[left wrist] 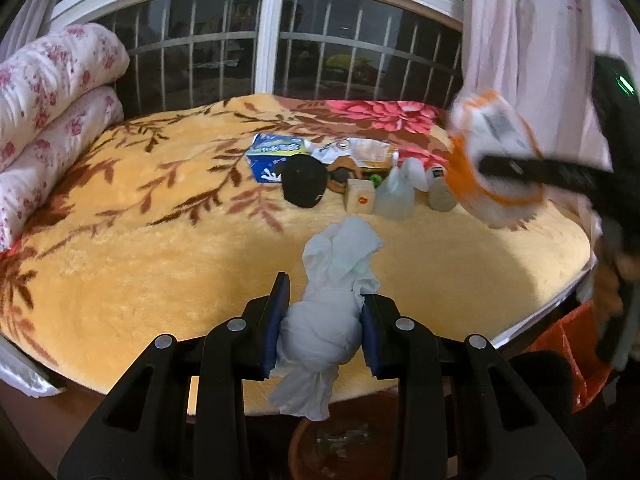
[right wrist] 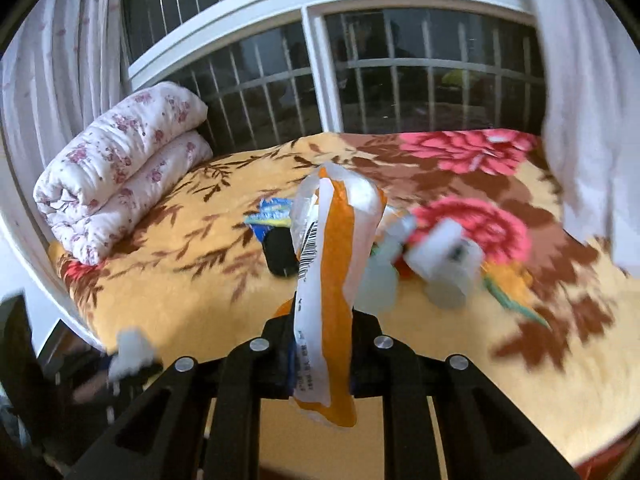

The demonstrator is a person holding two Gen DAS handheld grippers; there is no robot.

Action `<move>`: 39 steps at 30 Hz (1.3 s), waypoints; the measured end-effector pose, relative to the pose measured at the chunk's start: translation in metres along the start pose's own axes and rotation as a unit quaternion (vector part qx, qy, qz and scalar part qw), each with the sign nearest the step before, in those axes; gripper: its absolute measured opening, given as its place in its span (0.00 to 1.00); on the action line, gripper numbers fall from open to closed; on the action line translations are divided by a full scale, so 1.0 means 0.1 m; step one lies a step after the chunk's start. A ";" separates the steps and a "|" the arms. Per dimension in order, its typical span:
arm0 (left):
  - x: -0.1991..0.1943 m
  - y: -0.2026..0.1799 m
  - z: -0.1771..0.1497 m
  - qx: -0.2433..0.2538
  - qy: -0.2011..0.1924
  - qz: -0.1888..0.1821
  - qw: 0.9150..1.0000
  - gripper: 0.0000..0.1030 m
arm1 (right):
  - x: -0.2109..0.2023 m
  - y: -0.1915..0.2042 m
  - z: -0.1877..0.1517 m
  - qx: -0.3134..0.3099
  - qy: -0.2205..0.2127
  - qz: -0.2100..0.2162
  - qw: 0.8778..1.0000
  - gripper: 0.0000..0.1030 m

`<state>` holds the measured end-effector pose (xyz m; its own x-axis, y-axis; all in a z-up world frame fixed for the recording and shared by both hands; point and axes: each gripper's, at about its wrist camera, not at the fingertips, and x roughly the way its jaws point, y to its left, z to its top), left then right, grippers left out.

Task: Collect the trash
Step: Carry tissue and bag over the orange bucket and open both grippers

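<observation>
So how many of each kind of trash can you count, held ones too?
White paper wad, in the left gripper: 1
Orange-and-white wrapper, in the right gripper: 1
Blue box: 1
Black lump: 1
Small carton: 1
Clear plastic containers: 2
Total: 7, plus jumbled wrappers behind that I cannot count.

blanket [left wrist: 120,216]: yellow, brown leaves | wrapper [right wrist: 332,280]: orange-white | tissue [left wrist: 320,332]: white | quilt [left wrist: 48,92]: pink floral
</observation>
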<state>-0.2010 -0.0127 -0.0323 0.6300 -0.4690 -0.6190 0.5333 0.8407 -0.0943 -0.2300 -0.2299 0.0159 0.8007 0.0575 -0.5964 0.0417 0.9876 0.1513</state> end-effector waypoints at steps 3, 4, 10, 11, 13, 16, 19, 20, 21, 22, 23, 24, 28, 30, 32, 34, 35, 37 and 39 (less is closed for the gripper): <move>-0.11 -0.14 -0.09 0.028 0.003 0.001 1.000 0.31 | -0.30 -0.04 -0.39 0.008 -0.002 0.001 1.000 0.16; -0.13 -0.17 -0.13 0.035 0.005 -0.001 0.999 0.31 | -0.38 -0.05 -0.53 0.013 0.002 0.004 1.000 0.16; -0.31 -0.34 -0.51 0.078 0.027 -0.024 0.996 0.31 | -0.55 -0.07 -1.28 0.027 0.040 -0.007 0.999 0.17; -0.32 -0.37 -0.58 0.086 0.032 -0.027 0.995 0.31 | -0.52 -0.06 -1.42 0.033 0.052 -0.004 0.998 0.17; -0.30 -0.44 -0.76 0.101 0.052 -0.033 0.993 0.31 | -0.45 -0.07 -1.61 0.044 0.071 0.004 0.996 0.17; -0.22 -0.50 -0.98 0.120 0.079 -0.032 0.989 0.31 | -0.26 -0.06 -1.89 0.065 0.111 0.023 0.991 0.17; -0.08 -0.53 -1.19 0.124 0.118 -0.036 0.985 0.31 | -0.13 -0.01 -2.04 0.065 0.133 0.029 0.989 0.17; -0.04 -0.53 -1.23 0.122 0.128 -0.037 0.984 0.31 | -0.07 0.01 -2.10 0.065 0.142 0.032 0.987 0.17; 0.00 -0.53 -1.28 0.117 0.139 -0.040 0.982 0.31 | -0.03 0.03 -2.14 0.065 0.149 0.033 0.986 0.17; 0.02 -0.52 -1.33 0.111 0.150 -0.043 0.981 0.31 | 0.01 0.03 -2.18 0.067 0.155 0.033 0.985 0.17; 0.03 -0.52 -1.36 0.109 0.155 -0.046 0.981 0.31 | 0.04 0.04 -2.22 0.067 0.162 0.032 0.984 0.17; 0.04 -0.52 -1.38 0.107 0.157 -0.047 0.981 0.31 | 0.06 0.05 -2.23 0.066 0.164 0.032 0.984 0.17; 0.09 -0.51 -1.41 0.103 0.165 -0.049 0.980 0.31 | 0.10 0.10 -2.25 0.058 0.170 0.031 0.983 0.17; 0.12 -0.51 -1.42 0.098 0.171 -0.052 0.979 0.31 | 0.12 0.12 -2.26 0.056 0.173 0.031 0.983 0.17; 0.18 -0.49 -1.44 0.092 0.181 -0.054 0.978 0.31 | 0.15 0.14 -2.28 0.054 0.179 0.030 0.982 0.17; 0.25 -0.45 -1.47 0.085 0.193 -0.059 0.976 0.31 | 0.20 0.14 -2.32 0.055 0.191 0.032 0.980 0.17; 0.29 -0.45 -1.48 0.083 0.199 -0.060 0.975 0.31 | 0.25 0.15 -2.35 0.054 0.198 0.032 0.978 0.17; 0.39 -0.44 -1.51 0.080 0.213 -0.059 0.972 0.31 | 0.32 0.18 -2.40 0.050 0.211 0.032 0.976 0.17; 0.50 -0.43 -1.54 0.076 0.231 -0.057 0.968 0.35 | 0.40 0.20 -2.44 0.045 0.226 0.033 0.972 0.19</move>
<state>-0.2797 -0.0304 -0.1792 0.2609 -0.3549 -0.8978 0.6838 0.7244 -0.0876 -0.3429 -0.1722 -0.1976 0.4590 0.1985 -0.8660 0.0686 0.9639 0.2572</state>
